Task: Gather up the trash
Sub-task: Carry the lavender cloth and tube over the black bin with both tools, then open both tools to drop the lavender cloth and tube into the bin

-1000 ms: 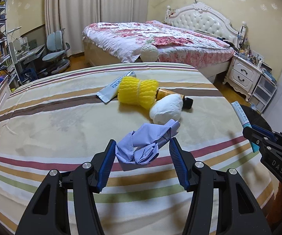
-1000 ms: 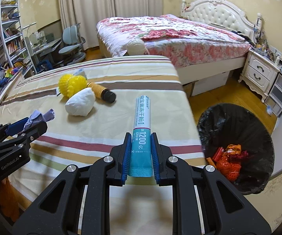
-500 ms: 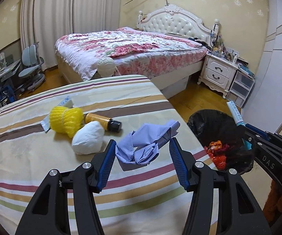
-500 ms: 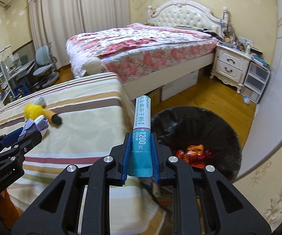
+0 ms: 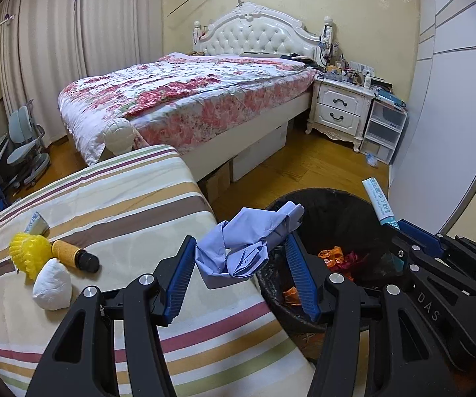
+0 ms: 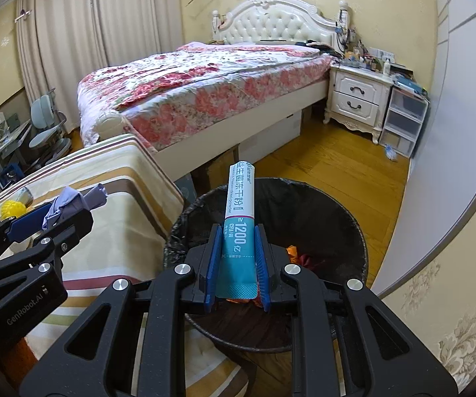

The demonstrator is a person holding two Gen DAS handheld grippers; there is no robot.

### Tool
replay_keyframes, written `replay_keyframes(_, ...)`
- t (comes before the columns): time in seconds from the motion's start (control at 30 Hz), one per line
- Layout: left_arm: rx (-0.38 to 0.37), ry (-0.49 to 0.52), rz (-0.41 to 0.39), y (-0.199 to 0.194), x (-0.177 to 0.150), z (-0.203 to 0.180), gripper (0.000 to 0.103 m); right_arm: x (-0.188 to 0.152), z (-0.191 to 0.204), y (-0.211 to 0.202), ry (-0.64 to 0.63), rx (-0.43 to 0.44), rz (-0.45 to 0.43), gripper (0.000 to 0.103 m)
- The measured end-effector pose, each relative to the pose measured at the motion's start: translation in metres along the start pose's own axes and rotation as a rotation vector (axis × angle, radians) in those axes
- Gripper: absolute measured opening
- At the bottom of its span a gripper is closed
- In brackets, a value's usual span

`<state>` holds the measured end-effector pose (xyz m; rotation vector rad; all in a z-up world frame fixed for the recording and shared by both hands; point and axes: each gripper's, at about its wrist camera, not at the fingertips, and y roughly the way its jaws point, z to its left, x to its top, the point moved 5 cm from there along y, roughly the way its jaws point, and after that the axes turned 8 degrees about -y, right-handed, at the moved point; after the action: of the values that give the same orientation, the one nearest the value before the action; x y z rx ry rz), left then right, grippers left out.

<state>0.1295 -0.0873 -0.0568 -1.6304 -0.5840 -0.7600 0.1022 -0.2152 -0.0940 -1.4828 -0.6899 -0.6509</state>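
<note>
My left gripper (image 5: 238, 254) is shut on a crumpled lilac glove (image 5: 248, 241) and holds it at the striped bed's corner, by the rim of the black-lined trash bin (image 5: 334, 205). My right gripper (image 6: 236, 241) is shut on a teal and white sachet (image 6: 240, 211), upright over the trash bin (image 6: 324, 205). The bin holds orange and red wrappers (image 5: 334, 254). The left gripper with the glove (image 6: 72, 203) shows at the left of the right wrist view. The sachet (image 5: 378, 203) and right gripper show at the right of the left wrist view.
On the striped bed (image 5: 122, 205) lie a yellow foam net (image 5: 28, 253), an amber bottle with a black cap (image 5: 74, 254), a white wad (image 5: 52, 289) and a small tube (image 5: 38, 223). A floral bed (image 5: 188, 99), a white nightstand (image 5: 342, 109) and wooden floor lie beyond.
Both grippers have swung right from over the striped bed to the trash bin. Each keeps its hold; the sachet now stands over the bin's opening.
</note>
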Motion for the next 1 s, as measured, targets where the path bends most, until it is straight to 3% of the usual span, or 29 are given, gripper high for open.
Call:
replay_keyframes(0.33,0.005,0.058,0.016,0.027,0.005,-0.032,0.055,0.0,-0.02,0.016,0.023,-0.025,0.014,0.02)
replay_keyframes(1.0,0.047,0.083,0.074,0.058,0.003,-0.042,0.059,-0.007,-0.043,0.036,0.07,-0.051,0.051,0.023)
